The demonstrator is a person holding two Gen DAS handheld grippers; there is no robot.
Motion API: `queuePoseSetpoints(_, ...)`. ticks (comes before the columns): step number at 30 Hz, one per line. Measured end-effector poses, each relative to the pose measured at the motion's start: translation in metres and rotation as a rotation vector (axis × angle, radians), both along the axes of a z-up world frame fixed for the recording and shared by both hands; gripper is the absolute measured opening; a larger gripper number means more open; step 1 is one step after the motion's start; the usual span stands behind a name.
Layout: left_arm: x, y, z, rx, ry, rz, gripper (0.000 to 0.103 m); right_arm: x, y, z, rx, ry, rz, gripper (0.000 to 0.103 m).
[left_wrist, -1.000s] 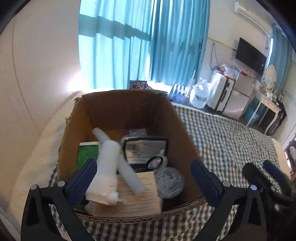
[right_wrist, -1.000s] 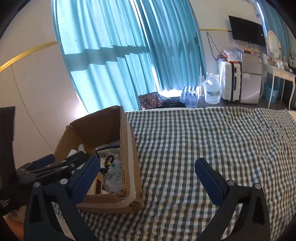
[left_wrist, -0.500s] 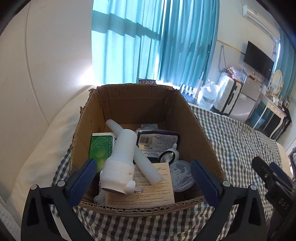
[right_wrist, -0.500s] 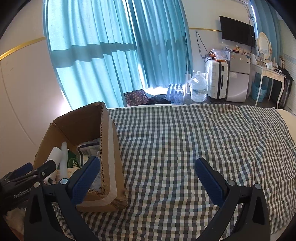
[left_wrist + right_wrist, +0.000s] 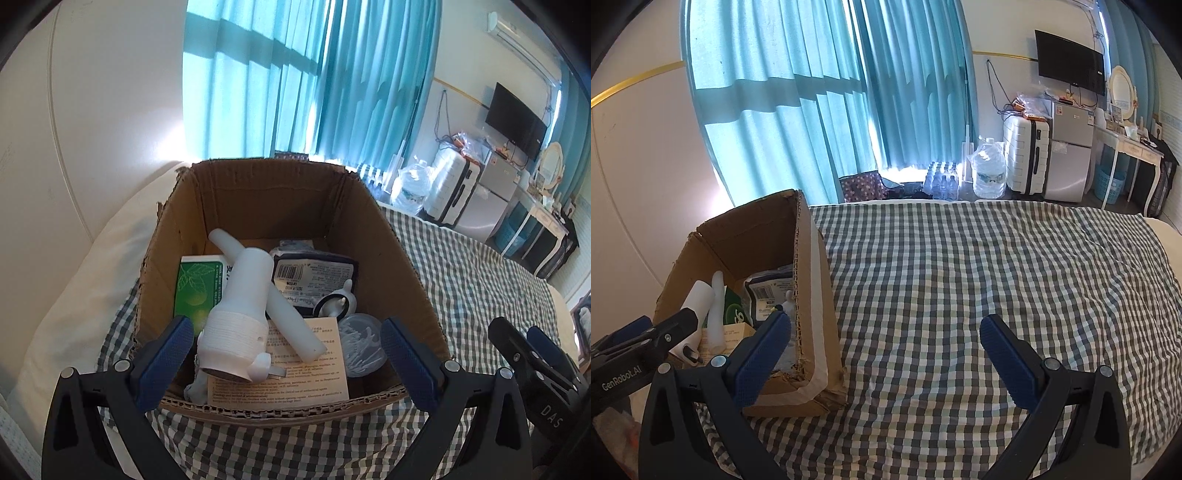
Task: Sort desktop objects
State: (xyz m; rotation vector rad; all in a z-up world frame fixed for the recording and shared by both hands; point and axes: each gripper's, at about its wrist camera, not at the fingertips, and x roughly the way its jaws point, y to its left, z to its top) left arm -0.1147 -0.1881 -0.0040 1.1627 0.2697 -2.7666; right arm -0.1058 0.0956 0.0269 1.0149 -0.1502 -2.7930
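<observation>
1. blue-padded fingers of the left gripper (image 5: 286,354) stand wide apart and empty, just short of the near rim of the box (image 5: 280,410). a second ago the white bottle was blurred between them, tipping into the box; half a second ago it had landed. now it lies as it fell, and the view has backed off a little and risen.
2. the right gripper (image 5: 884,350) is also spread wide and holds nothing, hovering over the checked cloth (image 5: 979,280) beside the box's right wall.
3. inside the box, nearest first: a printed leaflet (image 5: 295,373), the bottle (image 5: 238,325) lying base towards the camera across a white tube (image 5: 273,295), and a clear round tub (image 5: 360,345) at the right.
4. further in: a green carton (image 5: 194,288) at the left, a dark packet with a barcode (image 5: 314,275), and a small white ring-shaped piece (image 5: 334,302) in front of it.
5. beyond the box the cloth looks bare in both views, then curtains (image 5: 827,110) and a suitcase (image 5: 1027,155).
6. my reading: the bottle was the drop just finished; with nothing left on the cloth, the sorting seems done or nearly so.
</observation>
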Motion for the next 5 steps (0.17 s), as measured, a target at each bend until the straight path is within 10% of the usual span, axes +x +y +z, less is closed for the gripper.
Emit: queuePoseSetpoints(5, 0.0025, 0.0022, -0.0033, -0.008, 0.002, -0.027, 0.103, -0.0007, -0.0033, -0.0012, -0.007, -0.006, 0.000, 0.103)
